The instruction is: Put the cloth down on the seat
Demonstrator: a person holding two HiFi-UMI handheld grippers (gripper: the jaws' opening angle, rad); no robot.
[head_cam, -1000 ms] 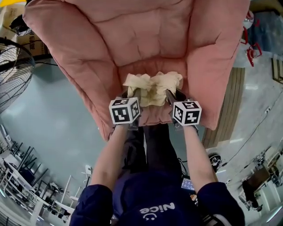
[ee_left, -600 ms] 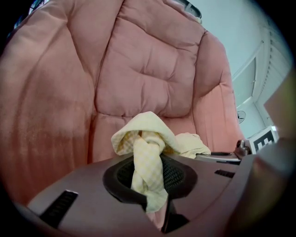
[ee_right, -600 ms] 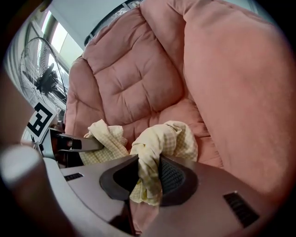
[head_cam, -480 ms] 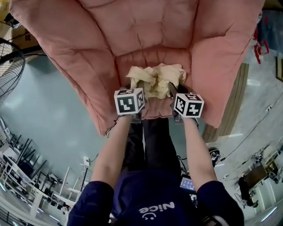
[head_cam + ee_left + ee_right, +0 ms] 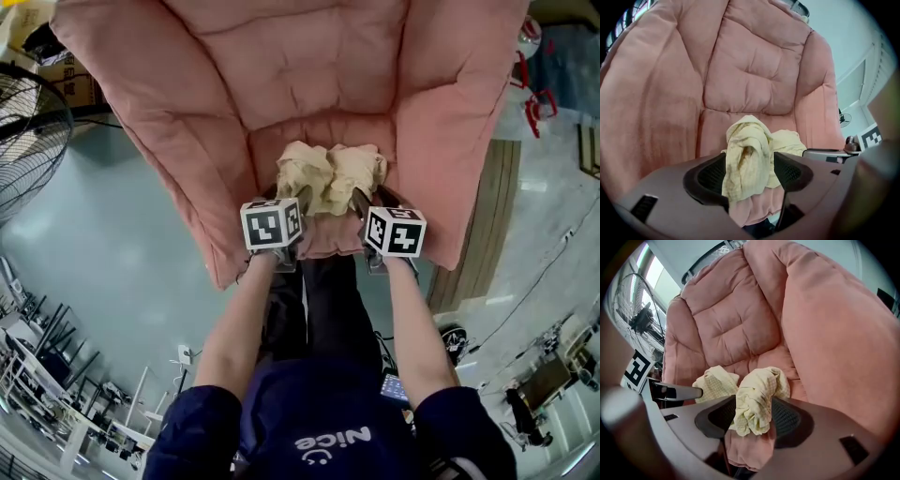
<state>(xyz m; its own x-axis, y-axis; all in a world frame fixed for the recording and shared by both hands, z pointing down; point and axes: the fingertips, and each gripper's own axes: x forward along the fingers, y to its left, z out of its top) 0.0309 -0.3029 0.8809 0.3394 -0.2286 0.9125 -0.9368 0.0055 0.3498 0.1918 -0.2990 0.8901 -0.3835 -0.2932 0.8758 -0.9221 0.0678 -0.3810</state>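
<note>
Since the earlier frame both claws have just been opening, each with cloth between its jaws, and the cloth itself lies bunched much where it was; in the head view the cloth (image 5: 330,178) is a pale yellow heap on the seat (image 5: 330,236) of a pink padded chair (image 5: 309,66), with the left claw (image 5: 284,199) at its left edge and the right claw (image 5: 362,201) at its right edge, both pointing steeply down, and a fan (image 5: 28,141) stands on the floor to the left; in the left gripper view the left claw (image 5: 750,172) is released, its jaws apart with a hanging fold of the cloth (image 5: 745,145) loose between them, the rest of it heaped on the seat behind; in the right gripper view the right claw (image 5: 752,418) is likewise released, jaws spread, a knot of the cloth (image 5: 759,394) drooping between them and a second lump beside it on the seat.
</note>
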